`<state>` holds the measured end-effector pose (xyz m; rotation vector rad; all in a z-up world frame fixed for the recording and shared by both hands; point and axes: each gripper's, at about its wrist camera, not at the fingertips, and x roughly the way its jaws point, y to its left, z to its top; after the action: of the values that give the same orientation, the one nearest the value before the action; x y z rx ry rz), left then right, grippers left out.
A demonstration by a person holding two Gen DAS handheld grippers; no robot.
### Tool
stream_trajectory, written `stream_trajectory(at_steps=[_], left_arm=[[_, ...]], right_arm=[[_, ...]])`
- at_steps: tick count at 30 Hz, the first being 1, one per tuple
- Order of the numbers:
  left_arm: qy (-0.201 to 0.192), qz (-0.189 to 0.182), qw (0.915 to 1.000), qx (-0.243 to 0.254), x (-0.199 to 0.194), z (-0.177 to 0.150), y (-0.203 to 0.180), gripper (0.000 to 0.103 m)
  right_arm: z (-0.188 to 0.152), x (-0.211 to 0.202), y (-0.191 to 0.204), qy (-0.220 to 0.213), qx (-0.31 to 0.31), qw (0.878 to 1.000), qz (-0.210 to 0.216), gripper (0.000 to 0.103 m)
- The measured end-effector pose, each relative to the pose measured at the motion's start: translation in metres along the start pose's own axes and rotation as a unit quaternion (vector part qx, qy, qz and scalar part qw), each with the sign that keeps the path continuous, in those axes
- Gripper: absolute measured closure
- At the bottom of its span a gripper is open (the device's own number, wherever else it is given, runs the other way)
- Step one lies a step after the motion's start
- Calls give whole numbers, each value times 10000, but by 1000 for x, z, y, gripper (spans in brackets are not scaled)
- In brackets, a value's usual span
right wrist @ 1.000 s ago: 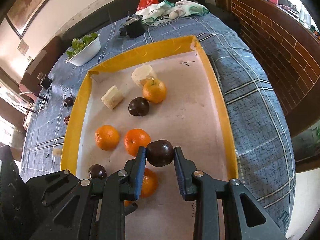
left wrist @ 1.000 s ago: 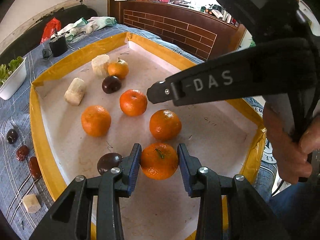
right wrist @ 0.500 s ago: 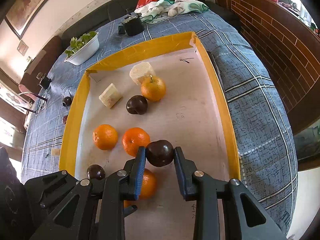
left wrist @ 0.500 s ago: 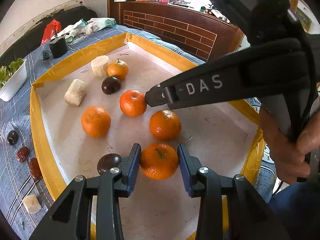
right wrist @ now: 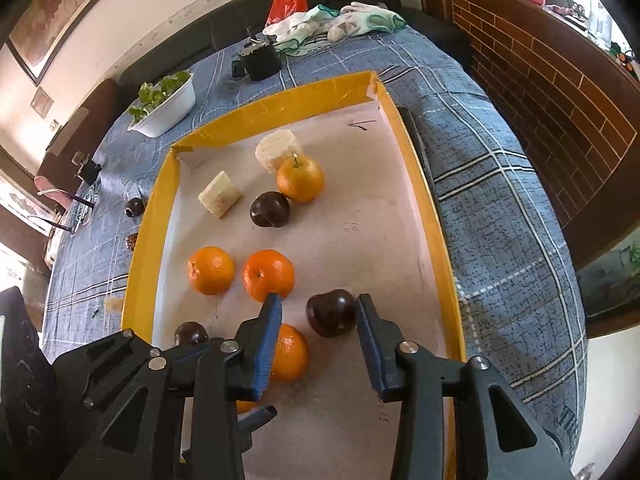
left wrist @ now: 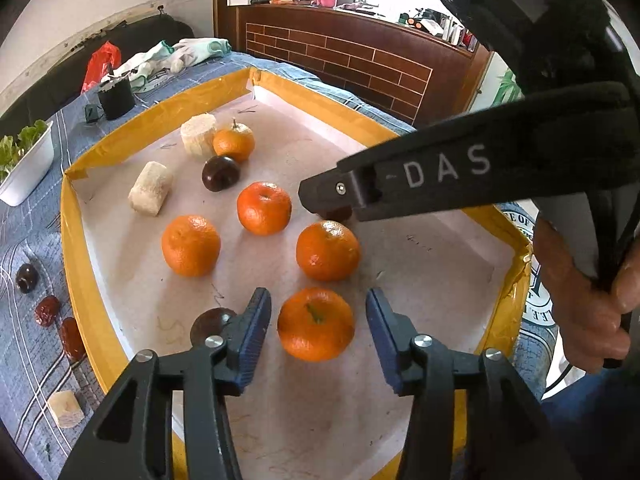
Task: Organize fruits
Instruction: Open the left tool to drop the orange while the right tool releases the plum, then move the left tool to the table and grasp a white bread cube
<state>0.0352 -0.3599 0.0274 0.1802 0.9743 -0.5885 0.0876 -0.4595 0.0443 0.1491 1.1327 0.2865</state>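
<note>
Blue checked cloth covers the surface under a yellow-rimmed tray. Left tool has just opened, releasing an orange onto the tray. Right tool has likewise opened, leaving a dark plum nearby; both fruits look delivered.

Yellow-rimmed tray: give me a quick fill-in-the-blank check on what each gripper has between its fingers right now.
1. Between the fingers of the left gripper sits an ___ fruit.
2. Between the fingers of the right gripper sits a dark ___.
3. Both fruits rest inside the tray, whose rim is ___.
4. The jaws of both grippers have just been opening, and their pads are ___ the fruit.

Missing words: orange; plum; yellow; off
</note>
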Motion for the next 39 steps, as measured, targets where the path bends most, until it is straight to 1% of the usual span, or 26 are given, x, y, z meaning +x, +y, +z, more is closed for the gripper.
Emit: stream_trajectory(at_steps=[12, 21, 25, 32, 37, 39], left_arm=[[-210, -142, 9997, 66, -16, -2, -2, 54], [-518, -150, 9984, -181, -47, -4, 19, 54], [-667, -76, 9970, -385, -66, -7, 38, 54], [-822, 155, 9929, -845, -96, -24, 87, 54], [-725, 389, 9882, -1290, -102, -46, 125, 54], [-587, 501, 9857, -1500, -99, -58, 141, 54]], right_arm=[[-8, -28, 1, -314, 311, 9990, -20, 61], [-16, -39, 23, -417, 299, 9987, 1, 61], [-19, -43, 35, -455, 277, 9986, 37, 61], [-25, -44, 58, -462, 209, 9987, 46, 61], [-33, -47, 70, -459, 154, 9988, -4, 61], [-36, -48, 74, -438, 138, 9989, -25, 61]])
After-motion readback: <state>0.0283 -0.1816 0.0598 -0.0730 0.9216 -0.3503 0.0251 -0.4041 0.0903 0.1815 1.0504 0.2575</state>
